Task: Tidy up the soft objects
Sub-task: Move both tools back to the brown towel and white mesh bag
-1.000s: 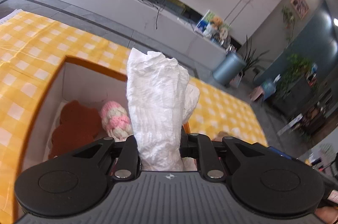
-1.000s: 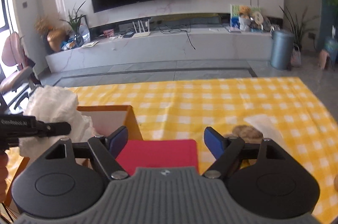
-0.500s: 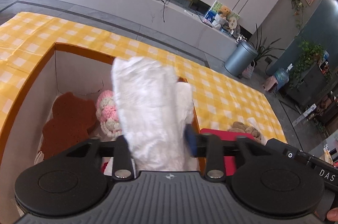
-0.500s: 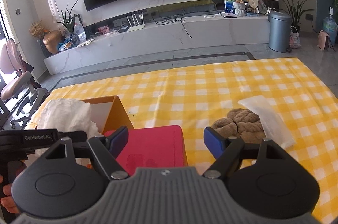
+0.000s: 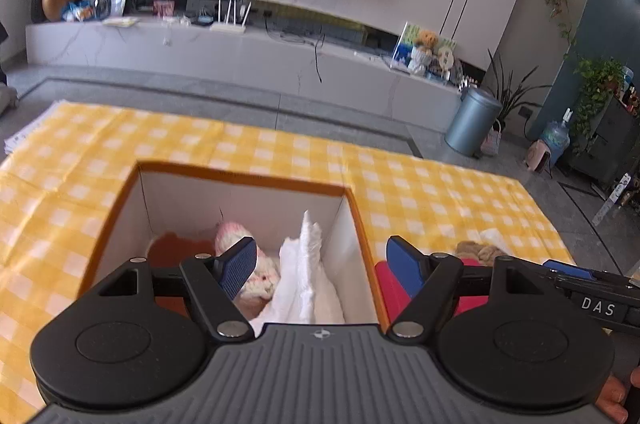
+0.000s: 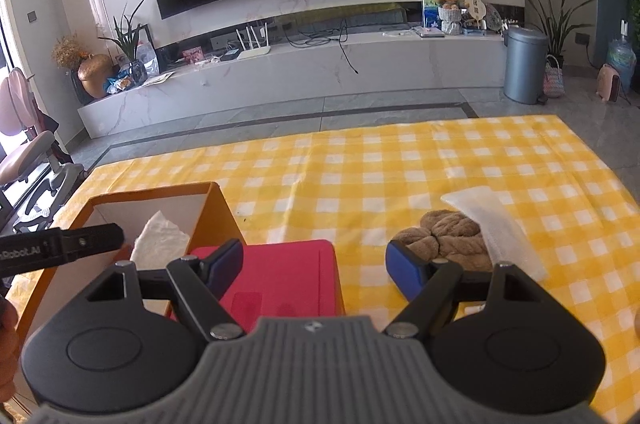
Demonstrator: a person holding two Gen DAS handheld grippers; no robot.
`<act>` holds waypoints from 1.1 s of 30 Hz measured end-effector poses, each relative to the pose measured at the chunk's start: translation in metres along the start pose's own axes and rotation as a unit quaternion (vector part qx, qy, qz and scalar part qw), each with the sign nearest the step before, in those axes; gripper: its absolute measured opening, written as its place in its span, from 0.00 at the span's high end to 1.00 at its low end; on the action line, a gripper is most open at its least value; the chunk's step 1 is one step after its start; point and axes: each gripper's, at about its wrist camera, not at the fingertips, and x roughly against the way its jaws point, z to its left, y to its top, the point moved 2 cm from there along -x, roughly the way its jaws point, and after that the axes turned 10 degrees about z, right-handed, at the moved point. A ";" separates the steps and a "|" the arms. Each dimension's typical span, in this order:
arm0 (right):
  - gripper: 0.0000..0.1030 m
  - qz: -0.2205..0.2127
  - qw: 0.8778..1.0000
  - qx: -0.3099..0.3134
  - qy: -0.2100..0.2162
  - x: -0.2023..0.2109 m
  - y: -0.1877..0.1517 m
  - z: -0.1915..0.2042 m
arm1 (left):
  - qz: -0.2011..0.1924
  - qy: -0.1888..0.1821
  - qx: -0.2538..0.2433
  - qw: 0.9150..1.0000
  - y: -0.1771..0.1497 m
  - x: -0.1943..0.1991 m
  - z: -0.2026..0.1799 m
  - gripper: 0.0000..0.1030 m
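Observation:
My left gripper [image 5: 322, 266] is open and empty above the orange box [image 5: 240, 173]. Inside the box a white cloth [image 5: 308, 280] leans on the right wall, beside a pink and white knitted piece [image 5: 250, 264] and a rust-brown piece [image 5: 172, 252]. The cloth shows in the right wrist view [image 6: 160, 244] too. My right gripper [image 6: 314, 264] is open and empty above a red flat piece [image 6: 280, 280]. A brown knitted piece [image 6: 448, 236] and a white sheet [image 6: 496, 224] lie on the yellow checked tablecloth [image 6: 360, 175] to the right.
The orange box [image 6: 216, 207] stands at the table's left, with the red piece against its right side [image 5: 386, 284]. Beyond the table are a grey floor, a long white TV bench and a grey bin [image 6: 524, 63].
My left gripper opened and let go of the white cloth, which dropped into the box. The left gripper tilted up. The right gripper rose and drew back slightly.

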 end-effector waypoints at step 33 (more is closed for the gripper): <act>0.23 0.025 0.996 -0.059 -0.056 0.008 0.003 -0.165 | 0.005 -0.011 -0.130 0.991 -0.043 -0.065 -0.213 0.16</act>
